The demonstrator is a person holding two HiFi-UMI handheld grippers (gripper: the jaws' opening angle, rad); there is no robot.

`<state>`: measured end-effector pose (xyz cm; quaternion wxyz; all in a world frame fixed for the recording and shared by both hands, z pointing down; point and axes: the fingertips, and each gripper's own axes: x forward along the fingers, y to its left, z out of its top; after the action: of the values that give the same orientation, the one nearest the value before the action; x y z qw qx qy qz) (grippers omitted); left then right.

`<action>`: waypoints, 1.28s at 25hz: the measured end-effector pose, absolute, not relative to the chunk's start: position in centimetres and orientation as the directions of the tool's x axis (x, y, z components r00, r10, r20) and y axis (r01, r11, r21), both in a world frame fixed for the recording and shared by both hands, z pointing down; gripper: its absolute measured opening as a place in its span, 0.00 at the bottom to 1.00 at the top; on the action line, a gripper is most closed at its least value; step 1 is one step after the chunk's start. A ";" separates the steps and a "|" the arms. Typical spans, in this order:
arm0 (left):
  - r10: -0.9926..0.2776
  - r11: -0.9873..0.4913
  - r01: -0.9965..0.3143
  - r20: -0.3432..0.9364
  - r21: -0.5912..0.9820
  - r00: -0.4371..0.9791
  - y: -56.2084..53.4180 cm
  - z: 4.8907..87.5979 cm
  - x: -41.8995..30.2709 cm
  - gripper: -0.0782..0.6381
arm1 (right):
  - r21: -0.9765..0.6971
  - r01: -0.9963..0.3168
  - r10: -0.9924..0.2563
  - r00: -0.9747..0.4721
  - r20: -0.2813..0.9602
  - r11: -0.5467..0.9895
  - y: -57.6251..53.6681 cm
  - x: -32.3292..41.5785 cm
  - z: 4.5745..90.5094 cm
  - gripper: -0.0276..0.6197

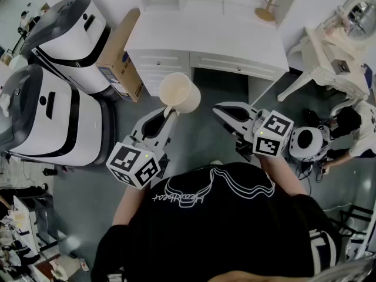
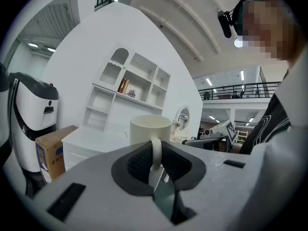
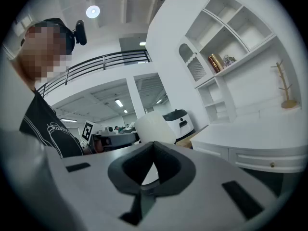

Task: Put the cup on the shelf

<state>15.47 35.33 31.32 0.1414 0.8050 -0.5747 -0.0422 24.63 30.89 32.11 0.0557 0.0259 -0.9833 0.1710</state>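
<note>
- One cream cup [image 1: 180,91], centre of frame; left gripper [image 1: 169,111] jaws clamped on its handle.
- Right gripper [image 1: 221,107]: jaws together, empty.
- One cardboard box [image 1: 120,57], upper left; print unreadable.

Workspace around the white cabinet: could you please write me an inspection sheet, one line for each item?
Surface: white cabinet top, with a wooden stand at its back.
Job's things: cream cup held in the air in front of the cabinet; shelf stands on the cabinet, with books in one compartment.
Clutter: cardboard box beside the cabinet's left end.
Grippers: left gripper has its jaws shut on the cup's handle; right gripper has its jaws together, with nothing between them.
Cables: thin cables on the floor at the right.
Surroundings: white-and-black machines at the left; a person low at the right.
</note>
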 end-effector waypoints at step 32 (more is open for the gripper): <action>-0.942 -0.222 -0.922 0.176 0.316 0.287 23.1 34.7 6.7 0.18 | -0.401 -0.024 0.033 -0.991 0.134 0.916 17.7 14.8 35.1 0.05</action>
<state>6.67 23.10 34.73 0.1820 0.7813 -0.5964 -0.0266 14.80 17.68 35.05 0.0689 -0.0023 -0.9763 0.2049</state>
